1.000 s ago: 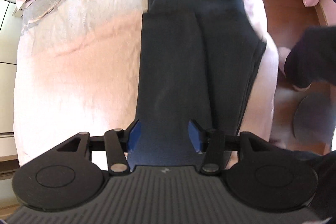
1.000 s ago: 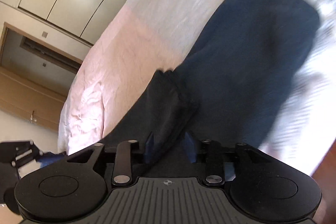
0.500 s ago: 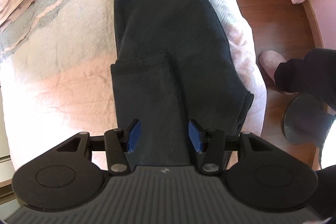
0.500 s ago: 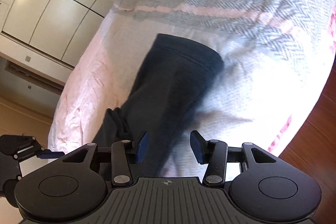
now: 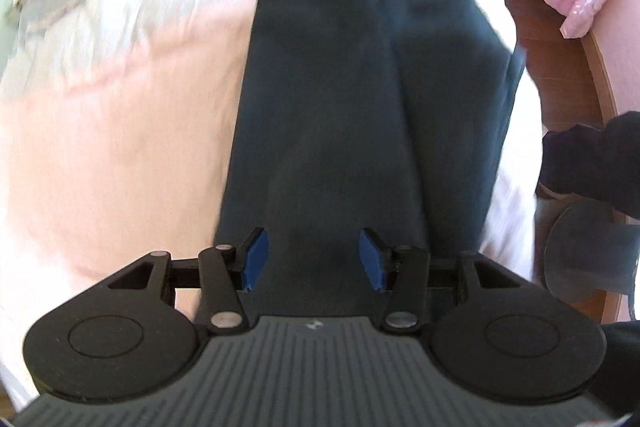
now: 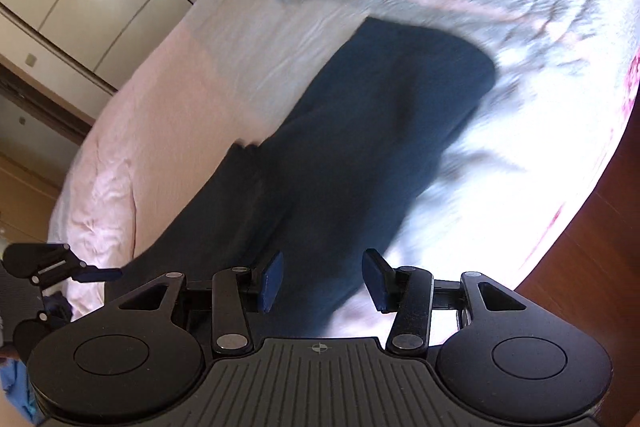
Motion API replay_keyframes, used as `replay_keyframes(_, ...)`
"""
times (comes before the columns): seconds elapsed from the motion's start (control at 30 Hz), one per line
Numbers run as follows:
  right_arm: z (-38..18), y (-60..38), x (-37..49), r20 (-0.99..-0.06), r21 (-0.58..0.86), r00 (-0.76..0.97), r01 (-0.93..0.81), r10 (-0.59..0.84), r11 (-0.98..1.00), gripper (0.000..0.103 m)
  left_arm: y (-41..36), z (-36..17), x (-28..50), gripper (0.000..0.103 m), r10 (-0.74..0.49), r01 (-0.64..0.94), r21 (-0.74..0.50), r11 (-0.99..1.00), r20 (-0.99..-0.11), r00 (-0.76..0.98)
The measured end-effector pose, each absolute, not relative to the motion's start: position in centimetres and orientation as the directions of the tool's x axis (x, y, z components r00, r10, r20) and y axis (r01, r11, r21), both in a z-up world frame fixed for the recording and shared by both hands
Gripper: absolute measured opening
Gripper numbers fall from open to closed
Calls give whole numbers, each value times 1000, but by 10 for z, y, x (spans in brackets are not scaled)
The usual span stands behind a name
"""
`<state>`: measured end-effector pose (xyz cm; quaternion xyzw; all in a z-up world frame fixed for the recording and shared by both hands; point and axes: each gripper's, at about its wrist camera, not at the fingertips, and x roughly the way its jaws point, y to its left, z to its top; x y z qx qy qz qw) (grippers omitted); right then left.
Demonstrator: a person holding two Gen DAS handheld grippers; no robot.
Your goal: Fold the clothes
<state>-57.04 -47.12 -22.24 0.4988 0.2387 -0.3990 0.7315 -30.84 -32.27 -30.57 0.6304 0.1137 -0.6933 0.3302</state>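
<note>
- Your left gripper (image 5: pixel 311 259) and right gripper (image 6: pixel 323 281) both gape wide, holding nothing; the right released its bunch a second ago.
- The dark trousers (image 5: pixel 360 107) lie mid-frame on the bed (image 5: pixel 120 115), ready for another fold.

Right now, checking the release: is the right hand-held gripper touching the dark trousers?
Cannot tell. In the right wrist view the right hand-held gripper is open above the dark trousers; blur hides any gap.

Black gripper (image 5: pixel 312 259), blue pads (image 5: pixel 256 259)
</note>
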Motion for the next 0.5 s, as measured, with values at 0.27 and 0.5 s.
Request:
replay_keyframes(0.27,-234,-450,-454,-749,510,555,831,-360,221,48,-300,-321,-236,47,-314,658,106,-746,-927,-207)
replay_keyframes(0.5,-264,-451,-440,-800,489,460,872,-386,24,52,-302,-306,-190,48,-327,710,3,-704,-889,-321)
